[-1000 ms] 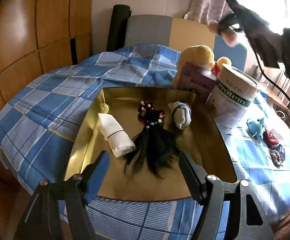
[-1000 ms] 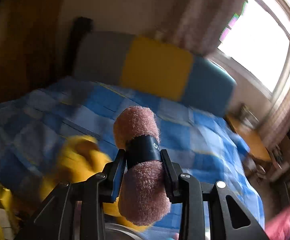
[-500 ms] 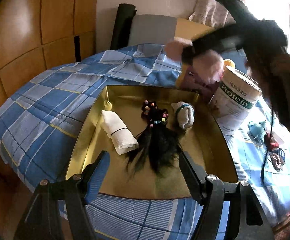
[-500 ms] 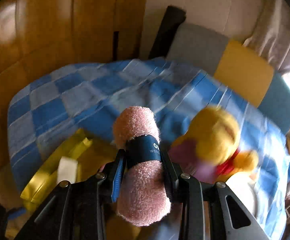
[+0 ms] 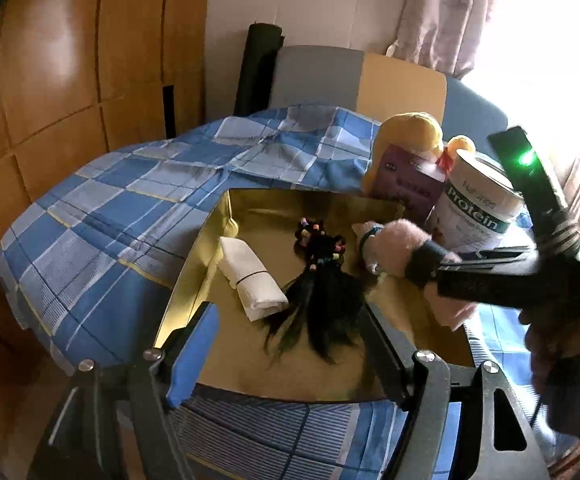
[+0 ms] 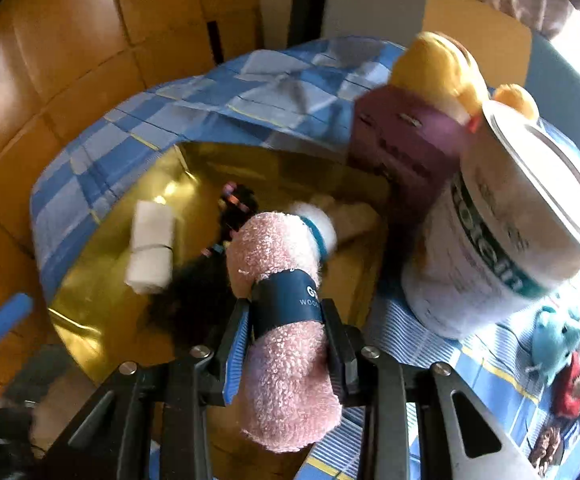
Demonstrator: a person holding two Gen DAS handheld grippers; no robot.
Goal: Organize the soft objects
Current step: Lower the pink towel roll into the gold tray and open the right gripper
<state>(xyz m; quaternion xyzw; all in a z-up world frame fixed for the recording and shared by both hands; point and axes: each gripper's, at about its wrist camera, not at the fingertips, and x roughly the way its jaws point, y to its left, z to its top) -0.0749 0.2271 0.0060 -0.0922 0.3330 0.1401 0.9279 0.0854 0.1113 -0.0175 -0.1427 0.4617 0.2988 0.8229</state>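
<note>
A gold tray lies on the blue checked cloth. In it are a rolled white cloth, a black hair piece with coloured ties and a white sock ball with a teal band. My right gripper is shut on a rolled pink towel with a dark band, held over the tray's right side. My left gripper stands open at the tray's near edge, nothing between its fingers.
A white protein tub, a purple box and a yellow plush stand at the tray's right rear. A small blue plush and red item lie right. A chair stands behind; wood panelling on the left.
My right gripper has swung down from above the tub to low over the tray's right side, carrying the pink towel. The left gripper has stayed put.
</note>
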